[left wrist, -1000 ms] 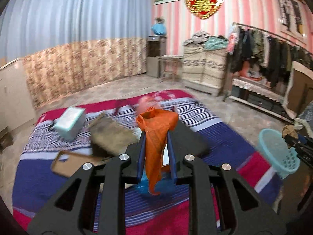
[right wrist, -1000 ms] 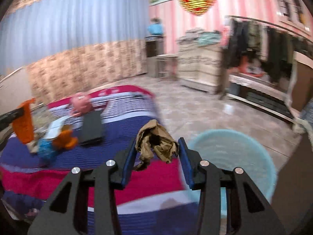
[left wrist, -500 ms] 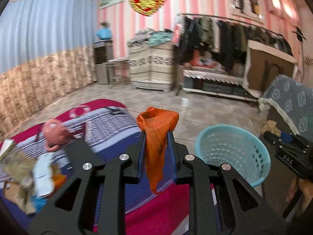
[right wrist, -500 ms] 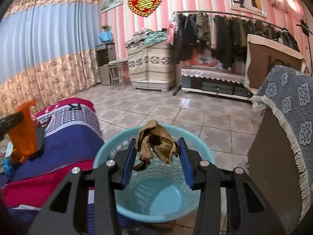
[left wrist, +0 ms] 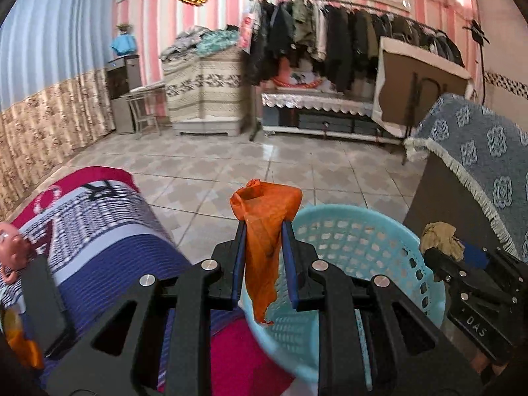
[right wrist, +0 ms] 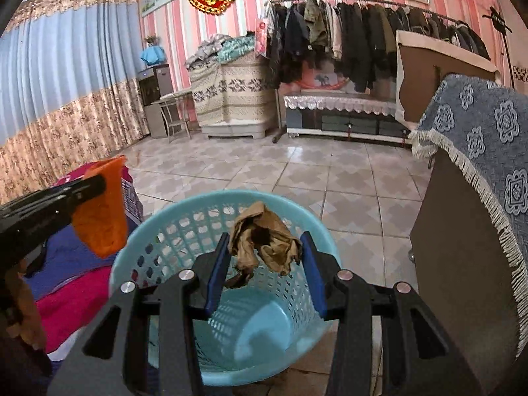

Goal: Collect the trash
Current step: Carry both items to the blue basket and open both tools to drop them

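My left gripper is shut on an orange plastic wrapper that hangs down at the left rim of the light blue trash basket. In the right wrist view the same orange wrapper shows at the left, just outside the basket's rim. My right gripper is shut on a crumpled brown paper, held right over the open mouth of the basket. From the left wrist view the brown paper and the right gripper sit at the basket's right rim. The basket's floor looks bare.
A bed with a striped red, white and blue blanket lies left of the basket, with a pink toy and a black flat object on it. A cabinet under a blue patterned cloth stands close on the right. Tiled floor stretches beyond.
Both grippers swung right, from over the bed to the basket. The right one now holds the brown paper above the basket's mouth; the left brought the orange wrapper to its left rim.
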The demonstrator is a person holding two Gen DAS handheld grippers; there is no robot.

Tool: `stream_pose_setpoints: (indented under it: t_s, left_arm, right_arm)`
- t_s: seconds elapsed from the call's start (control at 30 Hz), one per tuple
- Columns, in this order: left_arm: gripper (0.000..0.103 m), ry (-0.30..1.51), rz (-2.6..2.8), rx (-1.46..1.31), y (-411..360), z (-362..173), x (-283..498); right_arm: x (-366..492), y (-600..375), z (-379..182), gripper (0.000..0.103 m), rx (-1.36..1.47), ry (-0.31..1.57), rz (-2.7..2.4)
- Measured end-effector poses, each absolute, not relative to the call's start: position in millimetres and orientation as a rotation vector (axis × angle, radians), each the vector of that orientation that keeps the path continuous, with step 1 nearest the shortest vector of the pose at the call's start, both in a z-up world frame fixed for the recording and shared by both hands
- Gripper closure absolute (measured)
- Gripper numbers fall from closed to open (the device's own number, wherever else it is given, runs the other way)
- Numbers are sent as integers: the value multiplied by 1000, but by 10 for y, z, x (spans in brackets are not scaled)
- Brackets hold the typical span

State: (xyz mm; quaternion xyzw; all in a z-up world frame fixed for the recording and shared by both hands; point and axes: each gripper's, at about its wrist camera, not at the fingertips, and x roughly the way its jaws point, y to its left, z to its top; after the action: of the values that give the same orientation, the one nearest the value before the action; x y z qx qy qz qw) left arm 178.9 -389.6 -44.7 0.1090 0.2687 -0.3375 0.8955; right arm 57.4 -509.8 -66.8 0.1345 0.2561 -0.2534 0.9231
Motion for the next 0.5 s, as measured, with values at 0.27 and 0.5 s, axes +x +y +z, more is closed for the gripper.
stream_pose_setpoints:
  t_s: [0.27,0.5]
  left_arm:
    - [64,618,-737,262,-4254,-689,1921]
    - [13,577,-643,236,-4041,-606,1931]
  right_arm:
    - [548,-5268,-754,60,349,520,-560]
    - [637,-5263,-782,60,343,536,-550]
